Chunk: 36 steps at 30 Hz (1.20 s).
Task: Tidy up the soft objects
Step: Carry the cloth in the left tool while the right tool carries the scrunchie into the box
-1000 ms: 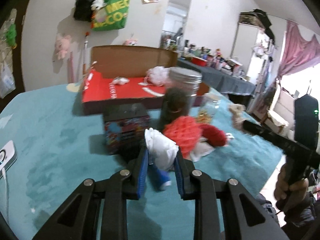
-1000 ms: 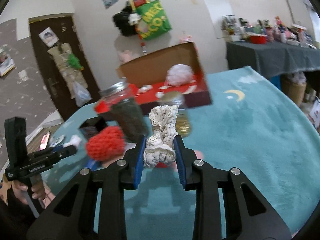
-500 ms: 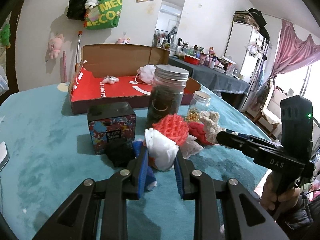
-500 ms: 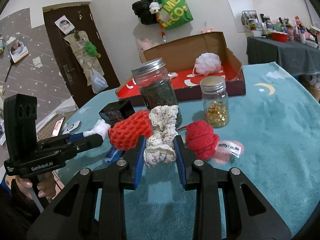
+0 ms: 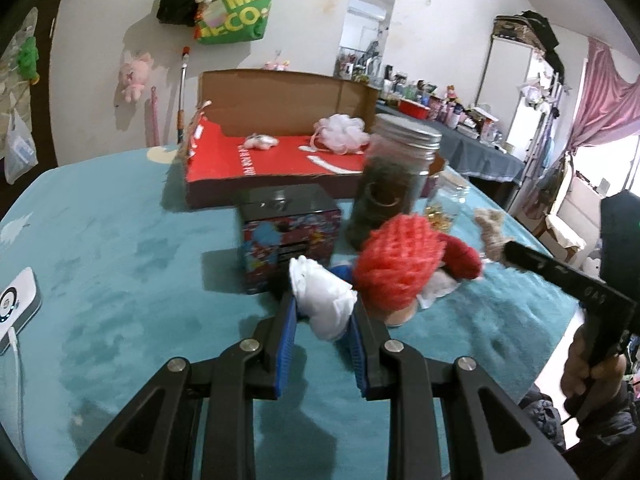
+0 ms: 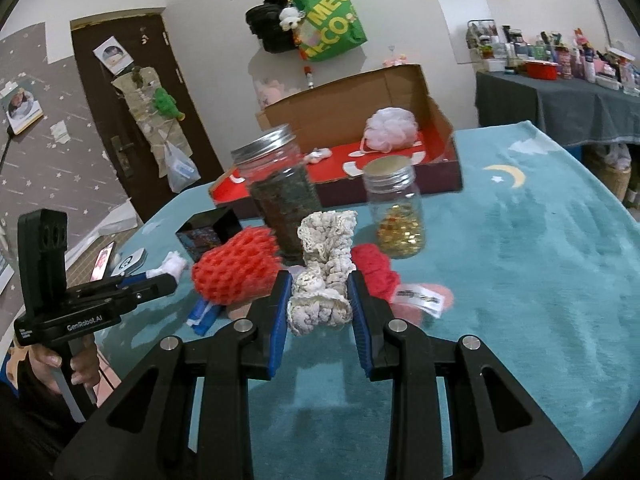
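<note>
My left gripper (image 5: 323,316) is shut on a white soft cloth (image 5: 322,296), held above the teal table cover. My right gripper (image 6: 319,300) is shut on a cream crocheted piece (image 6: 322,276), also seen at the right of the left wrist view (image 5: 490,232). A red net foam ball (image 6: 236,272) (image 5: 398,260) and a dark red yarn ball (image 6: 376,270) (image 5: 462,256) lie on the table between the grippers. An open cardboard box with a red floor (image 6: 440,160) (image 5: 256,160) stands behind, holding a pale bath pouf (image 6: 390,128) (image 5: 340,134) and a small white plush (image 5: 260,142).
A tall jar with dark contents (image 6: 284,196) (image 5: 390,188), a small jar of gold bits (image 6: 396,212) and a black patterned box (image 5: 288,232) stand near the soft things. A white device (image 5: 16,312) lies at the left table edge. A labelled pink item (image 6: 424,298) lies by the yarn ball.
Both grippers have shifted a little with their loads still held. The left wrist view rose and drew back slightly; the right gripper moved closer to the jars.
</note>
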Each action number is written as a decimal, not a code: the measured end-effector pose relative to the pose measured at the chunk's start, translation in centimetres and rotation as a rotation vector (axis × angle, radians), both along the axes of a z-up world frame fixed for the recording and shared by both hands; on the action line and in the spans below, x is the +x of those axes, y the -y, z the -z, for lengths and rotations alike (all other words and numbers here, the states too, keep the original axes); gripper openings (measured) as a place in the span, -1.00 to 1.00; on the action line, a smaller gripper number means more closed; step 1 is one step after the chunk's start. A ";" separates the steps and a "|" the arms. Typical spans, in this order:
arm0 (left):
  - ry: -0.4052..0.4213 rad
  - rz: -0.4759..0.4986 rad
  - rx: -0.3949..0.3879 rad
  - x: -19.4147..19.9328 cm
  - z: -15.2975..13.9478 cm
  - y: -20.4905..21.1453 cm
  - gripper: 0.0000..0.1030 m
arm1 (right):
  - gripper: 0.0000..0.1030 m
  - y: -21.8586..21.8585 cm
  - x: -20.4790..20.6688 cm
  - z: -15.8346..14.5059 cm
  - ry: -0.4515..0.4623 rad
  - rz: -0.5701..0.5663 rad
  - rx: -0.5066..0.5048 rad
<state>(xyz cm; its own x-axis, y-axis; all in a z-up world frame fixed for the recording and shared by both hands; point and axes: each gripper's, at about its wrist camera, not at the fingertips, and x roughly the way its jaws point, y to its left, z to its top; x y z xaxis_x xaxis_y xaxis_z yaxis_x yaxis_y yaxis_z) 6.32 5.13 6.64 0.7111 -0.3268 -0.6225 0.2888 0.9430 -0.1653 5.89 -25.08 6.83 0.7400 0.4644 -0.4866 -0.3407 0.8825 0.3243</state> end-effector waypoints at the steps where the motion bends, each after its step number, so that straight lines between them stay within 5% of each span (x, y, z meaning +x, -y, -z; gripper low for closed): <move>1: -0.005 -0.004 0.003 0.2 0.0 -0.3 -0.49 | -0.47 0.3 0.0 0.0 -0.002 0.009 -0.003; 14: -0.099 0.010 0.065 4.8 0.2 -4.8 -0.49 | -0.47 4.7 3.3 0.0 -0.097 0.074 -0.029; 36: -0.108 0.249 0.158 12.4 -0.8 -6.3 -0.49 | -0.47 8.9 14.1 0.2 -0.239 -0.110 0.056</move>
